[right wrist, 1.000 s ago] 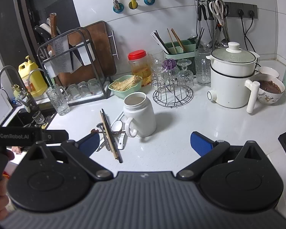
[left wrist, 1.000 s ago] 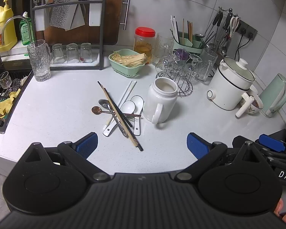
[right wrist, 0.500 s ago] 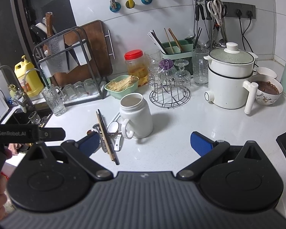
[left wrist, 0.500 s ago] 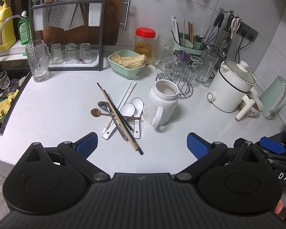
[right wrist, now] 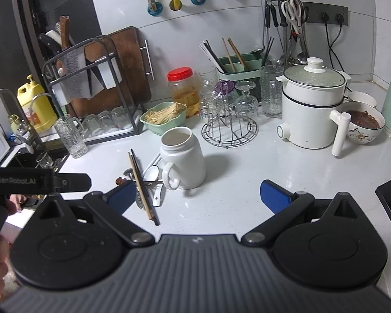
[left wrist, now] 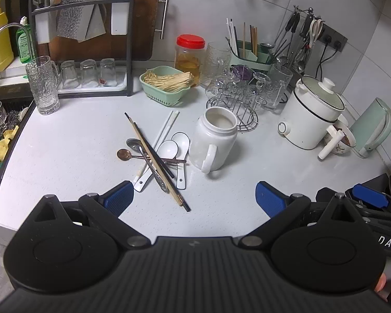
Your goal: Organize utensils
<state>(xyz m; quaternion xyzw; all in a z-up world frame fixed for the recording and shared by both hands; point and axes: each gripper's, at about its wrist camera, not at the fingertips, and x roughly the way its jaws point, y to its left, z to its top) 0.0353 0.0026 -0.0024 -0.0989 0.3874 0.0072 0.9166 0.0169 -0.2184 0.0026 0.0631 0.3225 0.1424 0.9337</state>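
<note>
two black grippers, left [left wrist: 193, 195] and right [right wrist: 198, 195], hover wide open and empty above the white counter [left wrist: 65, 140]. white ceramic handled jar [left wrist: 213, 143] stands upright; at its nine o'clock lies the crossed heap of spoons and chopsticks [left wrist: 156, 159].

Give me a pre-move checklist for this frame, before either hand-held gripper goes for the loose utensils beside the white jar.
1. Left hand-held gripper open and holding nothing: ok.
2. Right hand-held gripper open and holding nothing: ok.
3. White jar upright, mouth open, nothing visible inside: ok.
4. Utensil pile separated for single picks: not ok; the chopsticks lie crossed over the spoons.
5. Top piece reachable: ok; the chopsticks' near ends stick out of the pile onto bare countertop.
6. Jar handle out of the way of the pile: cannot tell; it points toward the grippers, close to the white spoon.
</note>
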